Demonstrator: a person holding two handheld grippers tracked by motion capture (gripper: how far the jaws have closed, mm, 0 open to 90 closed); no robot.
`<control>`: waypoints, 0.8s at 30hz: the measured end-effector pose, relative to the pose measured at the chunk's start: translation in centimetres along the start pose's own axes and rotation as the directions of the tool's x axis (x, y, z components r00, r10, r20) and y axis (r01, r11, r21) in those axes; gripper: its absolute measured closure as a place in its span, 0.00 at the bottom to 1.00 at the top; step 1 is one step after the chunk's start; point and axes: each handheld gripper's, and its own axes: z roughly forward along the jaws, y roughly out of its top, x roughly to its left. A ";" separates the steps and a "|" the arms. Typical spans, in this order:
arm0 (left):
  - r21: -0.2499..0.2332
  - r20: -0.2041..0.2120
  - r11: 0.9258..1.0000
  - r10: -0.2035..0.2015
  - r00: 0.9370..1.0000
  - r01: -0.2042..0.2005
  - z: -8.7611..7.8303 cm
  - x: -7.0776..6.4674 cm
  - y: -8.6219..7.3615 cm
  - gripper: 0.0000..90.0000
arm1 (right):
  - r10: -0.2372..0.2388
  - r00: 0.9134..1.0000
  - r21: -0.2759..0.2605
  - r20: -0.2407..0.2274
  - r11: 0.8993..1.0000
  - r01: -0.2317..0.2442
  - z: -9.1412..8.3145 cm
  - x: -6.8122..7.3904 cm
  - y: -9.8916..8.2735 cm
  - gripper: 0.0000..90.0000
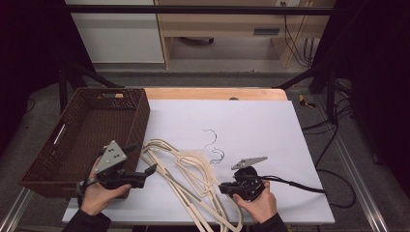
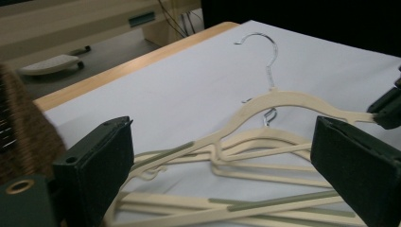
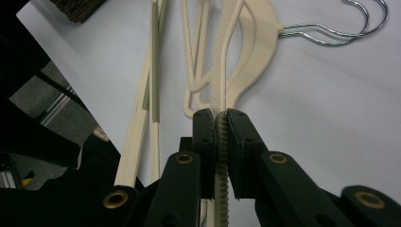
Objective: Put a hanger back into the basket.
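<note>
**Top hanger clamped at right; left jaws wide and bare**

Right gripper point(image 3: 217, 118): jaws are closed on the ribbed edge of a cream hanger point(image 3: 226, 61). The pads are pressed flat against both sides of that edge, which runs on past the tips toward the neck. In the left gripper view the same hanger point(image 2: 283, 99) is seen raised at one end, its shoulder tip pinched by the right gripper point(image 2: 387, 108) at the frame's right edge, its wire hook point(image 2: 265, 52) standing over the sheet.

Left gripper point(image 2: 222, 156): jaws are spread wide, nothing between the pads. No contact with any hanger is seen. Past the tips, the pile point(image 2: 246, 189) is lying flat, bars crossing, some carrying grey-green grip strips.

In the high view the left gripper point(image 1: 147, 171) is held level by the left hand point(image 1: 99, 191), pointed at the near-left end of the pile point(image 1: 193, 179), just beside the basket point(image 1: 84, 140). The right gripper point(image 1: 225, 187) is held by the right hand point(image 1: 261, 200) at the pile's right side, near the table's front edge.

The hangers are spread over the white sheet point(image 1: 270, 130), fanned from the basket's near corner down to the front edge. Wire hooks point(image 1: 212, 145) are seen at the far side of the pile. The exact number of hangers cannot be told; several at least.

The basket is set at the table's left, overhanging the sheet's edge.
</note>
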 end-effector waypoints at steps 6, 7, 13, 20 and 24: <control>0.045 0.060 0.997 0.055 0.997 -0.058 3.7 -2.0 1.4 0.11 | -0.023 1.000 -0.008 -0.006 1.000 0.023 0.0 -0.1 0.0 0.92; 0.060 0.071 0.996 0.059 0.996 -0.063 4.6 -2.3 1.5 0.11 | -0.022 1.000 -0.009 -0.007 1.000 0.022 0.0 -0.1 0.0 0.92; 0.141 0.098 0.986 0.079 0.992 -0.093 8.3 -2.7 1.4 0.15 | -0.029 1.000 -0.007 -0.008 1.000 0.029 -0.1 -0.1 0.0 0.92; 0.217 0.118 0.968 0.097 0.988 -0.122 11.0 -2.2 0.6 0.23 | -0.030 1.000 0.001 -0.006 1.000 0.030 -0.1 -0.1 -0.1 0.92; 0.247 0.136 0.955 0.132 0.982 -0.163 12.2 -2.2 0.1 0.28 | -0.030 1.000 0.003 -0.006 1.000 0.030 -0.1 -0.1 -0.1 0.92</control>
